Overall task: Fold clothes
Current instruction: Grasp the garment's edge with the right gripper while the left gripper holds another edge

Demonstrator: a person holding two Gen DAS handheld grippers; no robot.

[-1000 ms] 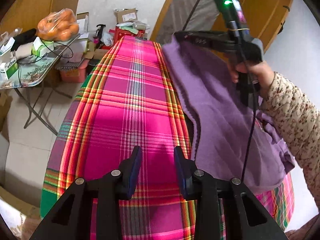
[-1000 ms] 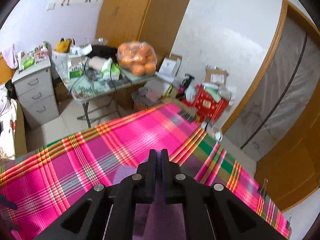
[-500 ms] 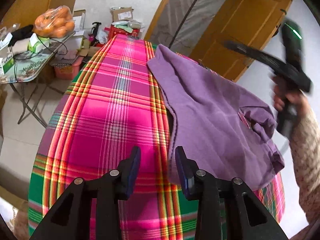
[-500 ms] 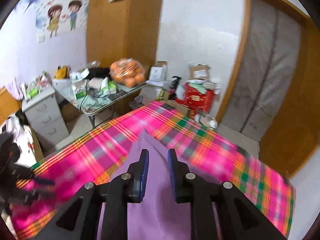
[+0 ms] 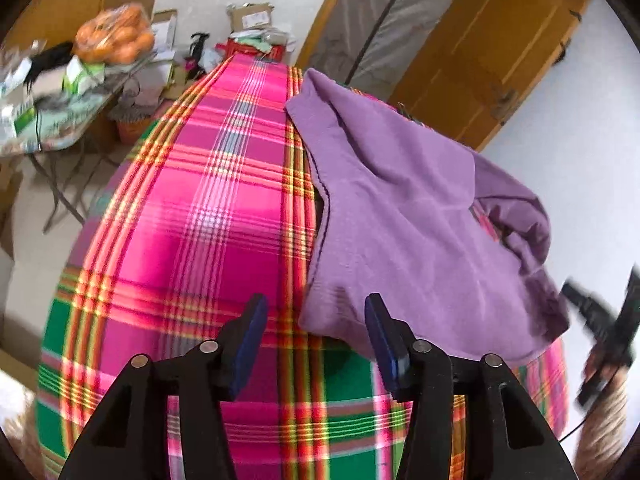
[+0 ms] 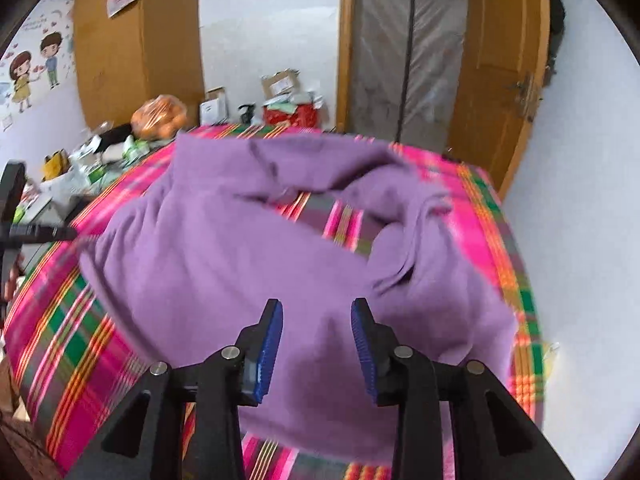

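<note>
A purple garment [image 5: 404, 216] lies rumpled on the right half of the pink plaid cloth [image 5: 208, 208] that covers the table. My left gripper [image 5: 316, 322] hovers over the near edge, its jaws opening, with the garment's near left corner just beyond them and nothing gripped. In the right wrist view the garment [image 6: 224, 264] spreads below my right gripper [image 6: 317, 324], whose jaws are opening and hold nothing. The right gripper [image 5: 600, 320] shows blurred at the far right of the left wrist view. The left gripper [image 6: 24, 232] shows at the left edge of the right wrist view.
A small table [image 5: 52, 120] with a bag of oranges [image 5: 114, 36] and boxes stands left of the covered table. Cartons and a red box [image 6: 292, 114] sit on the floor beyond it. A wooden door [image 5: 492, 52] stands open at the back right.
My right gripper let go of the garment, opened, and swept from the far end to the near right edge. The garment dropped flat onto the cloth. My left gripper's jaws widened.
</note>
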